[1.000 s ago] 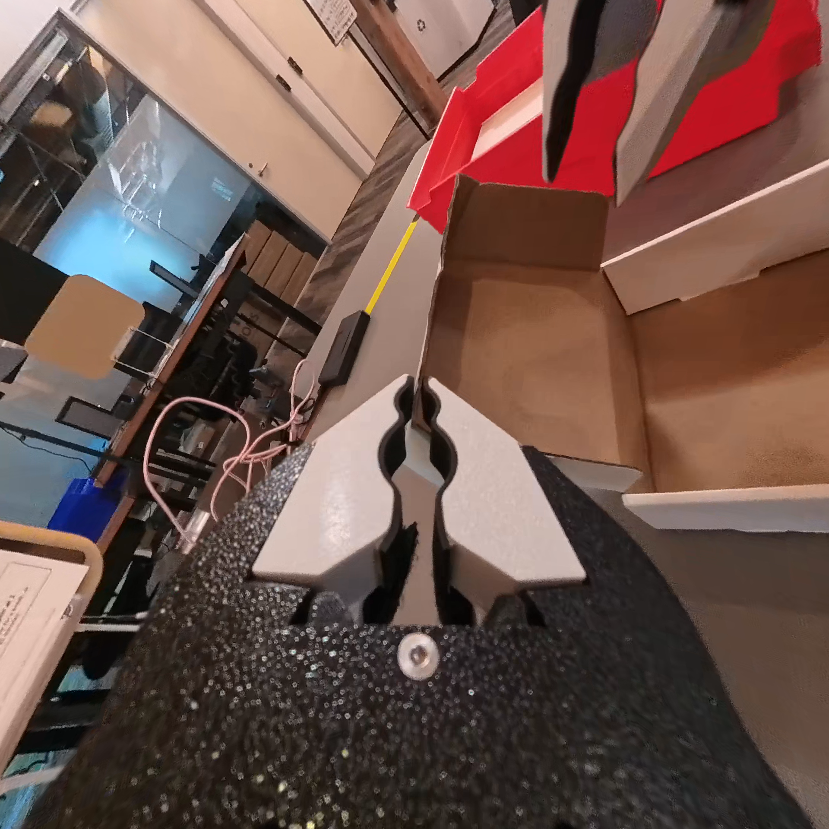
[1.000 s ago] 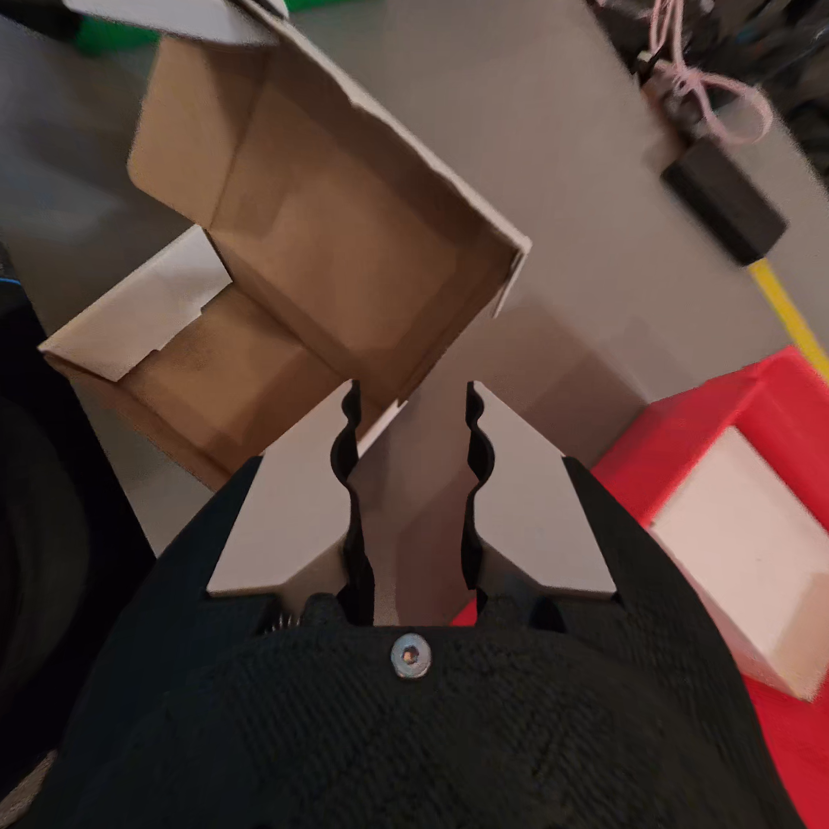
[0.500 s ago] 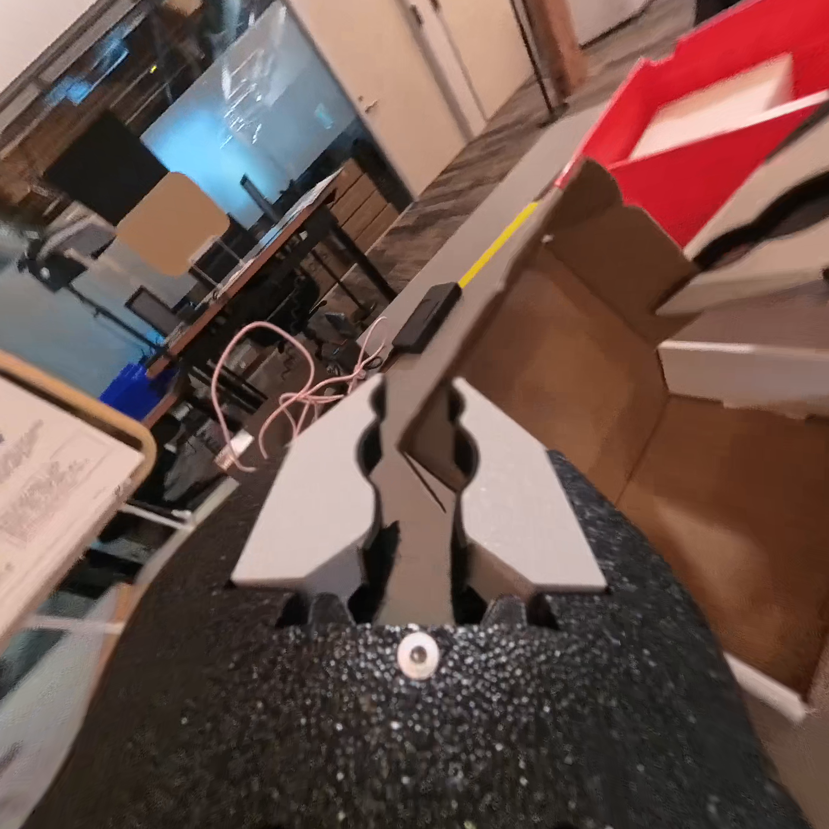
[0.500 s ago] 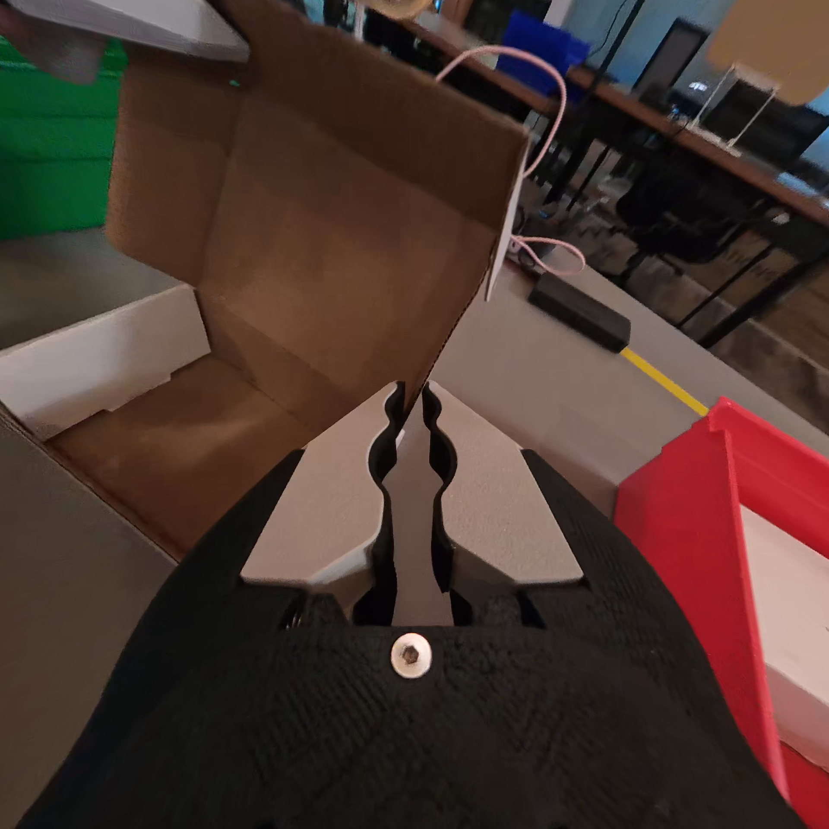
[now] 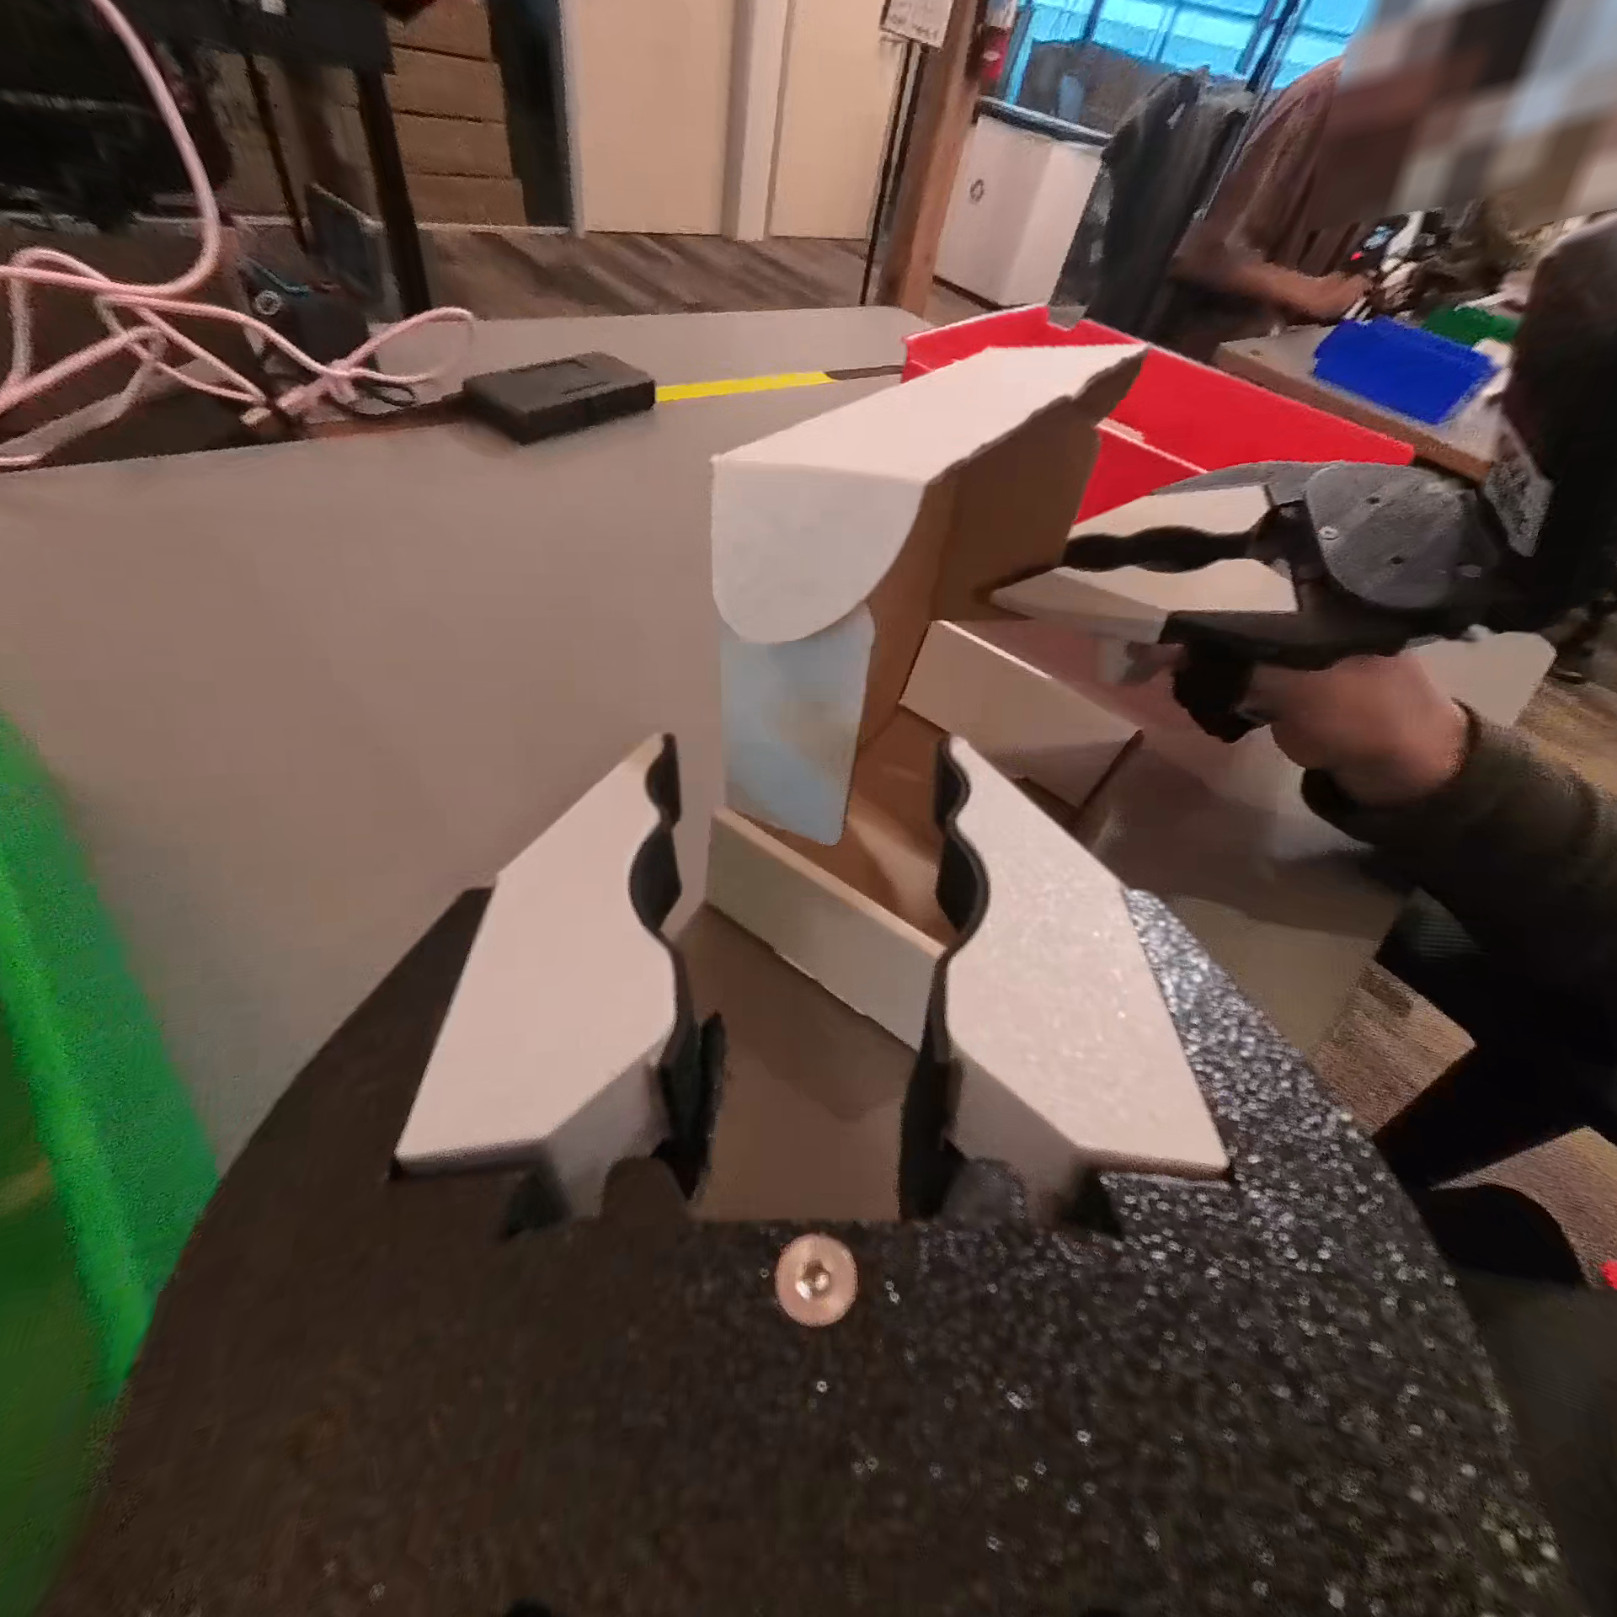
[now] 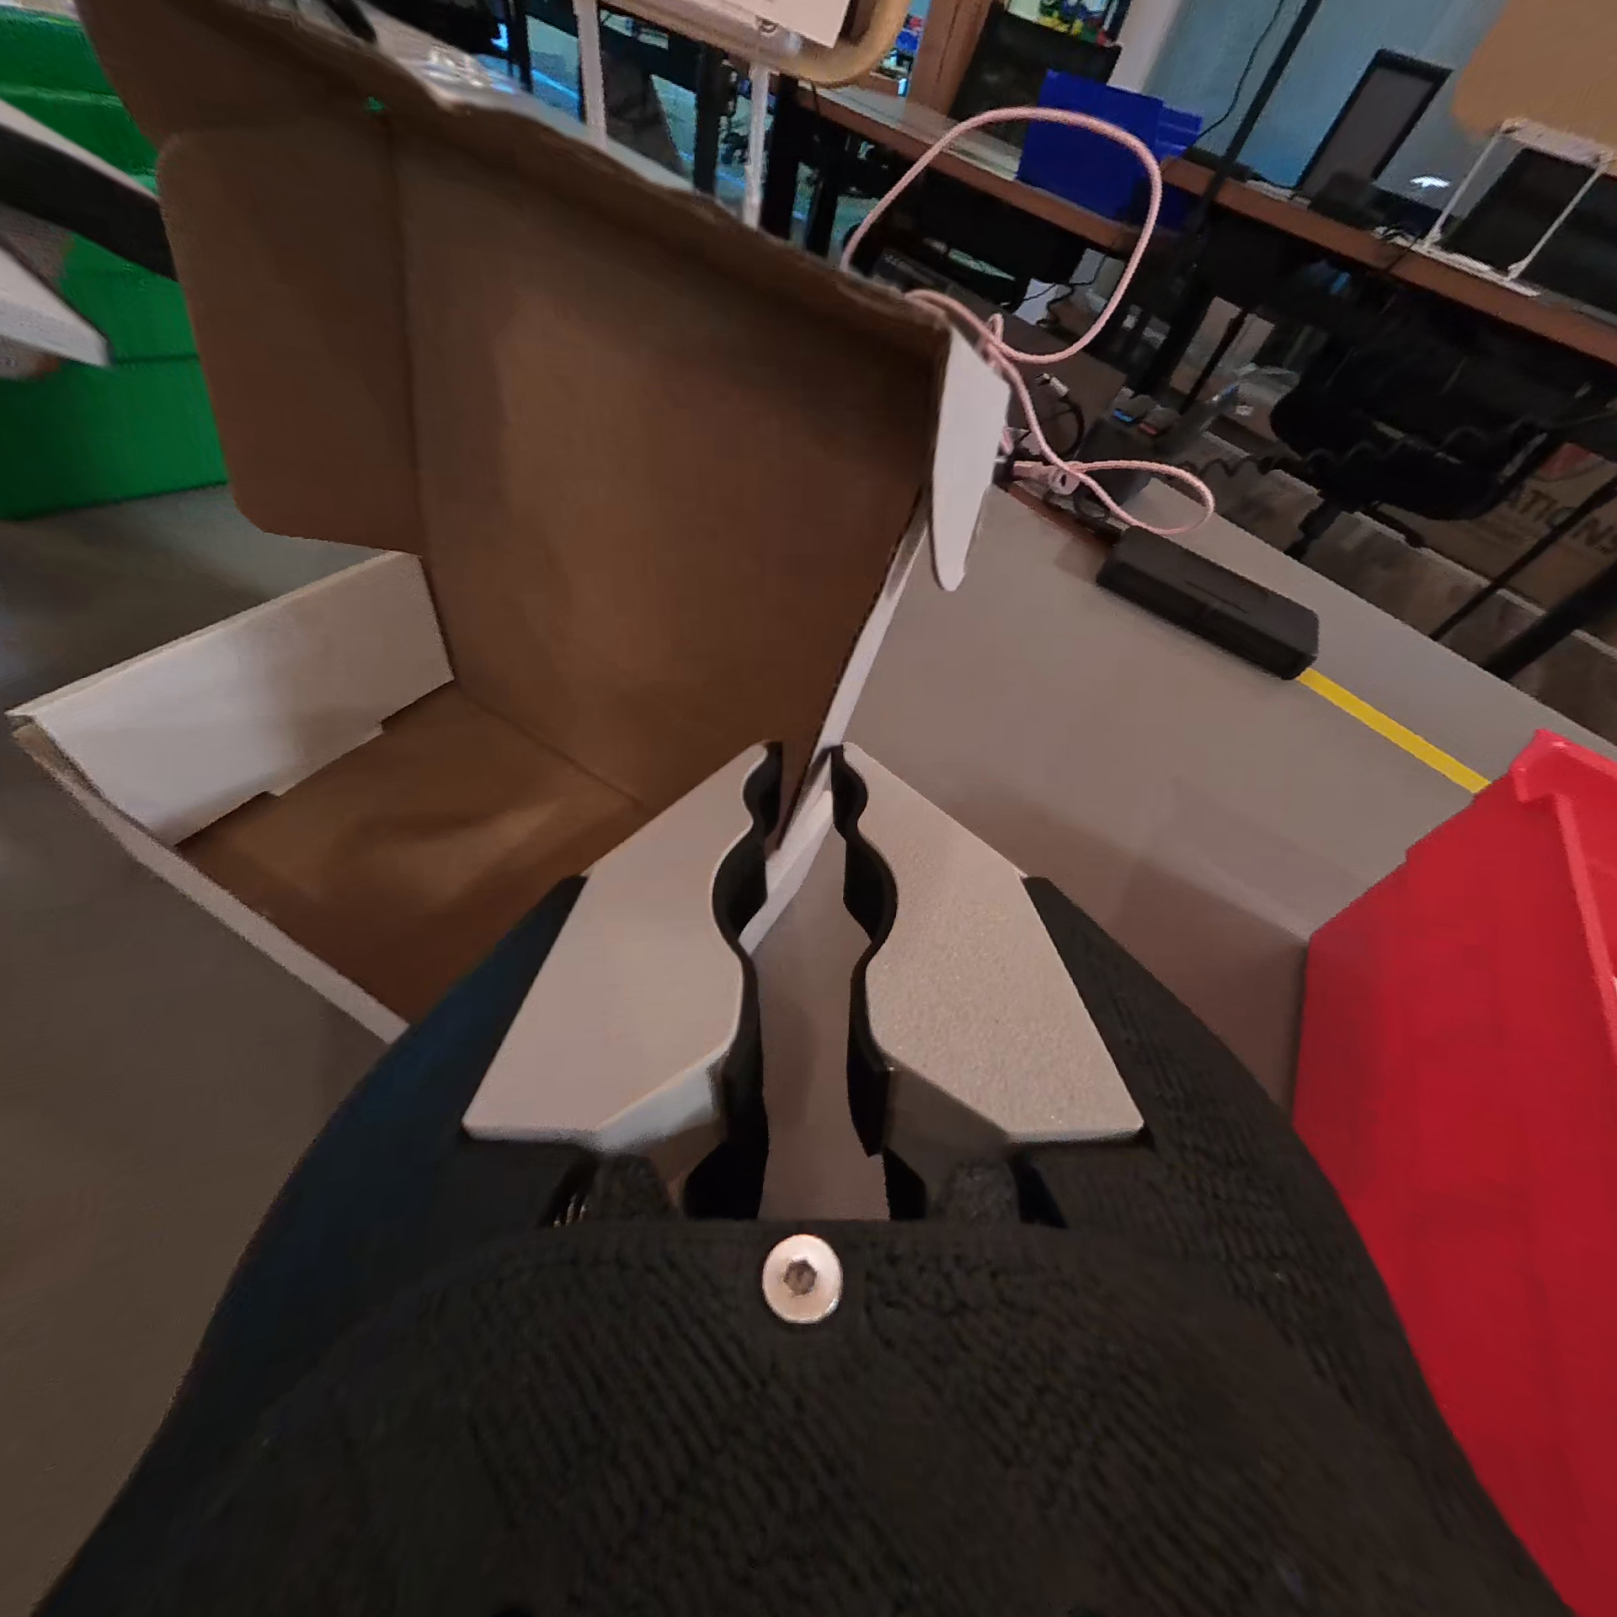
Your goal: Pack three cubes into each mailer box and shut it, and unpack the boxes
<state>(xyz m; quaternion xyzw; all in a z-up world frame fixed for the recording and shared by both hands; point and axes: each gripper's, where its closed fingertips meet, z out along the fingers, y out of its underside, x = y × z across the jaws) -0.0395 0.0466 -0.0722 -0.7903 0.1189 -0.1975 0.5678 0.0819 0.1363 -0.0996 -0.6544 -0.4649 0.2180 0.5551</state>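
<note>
A mailer box, white outside and brown inside, stands open on the grey table [image 5: 350, 612]. Its lid [image 6: 612, 437] is raised upright over the tray [image 6: 394, 831], whose visible floor is bare cardboard. My right gripper [image 6: 805, 757] is shut on the lid's near side edge. The left wrist view shows it [image 5: 1076, 560] pinching that edge of the lid [image 5: 892, 437] from the right. My left gripper [image 5: 805, 752] is open at the box's other end. The tray's white wall [image 5: 814, 927] and a hanging side flap [image 5: 787, 726] lie between its fingers, untouched.
A red bin [image 6: 1470, 1050] stands right of the box, also behind it in the left wrist view [image 5: 1225, 411]. A green bin [image 5: 61, 1050] is at the left. A black adapter [image 6: 1207, 604] with pink cable and yellow tape lie at the far edge. Some 15 cm of space lies between my two pairs of fingers.
My left gripper opened, let go of the lid's edge and drew back. My right gripper closed on the lid's side edge. The lid now stands more upright.
</note>
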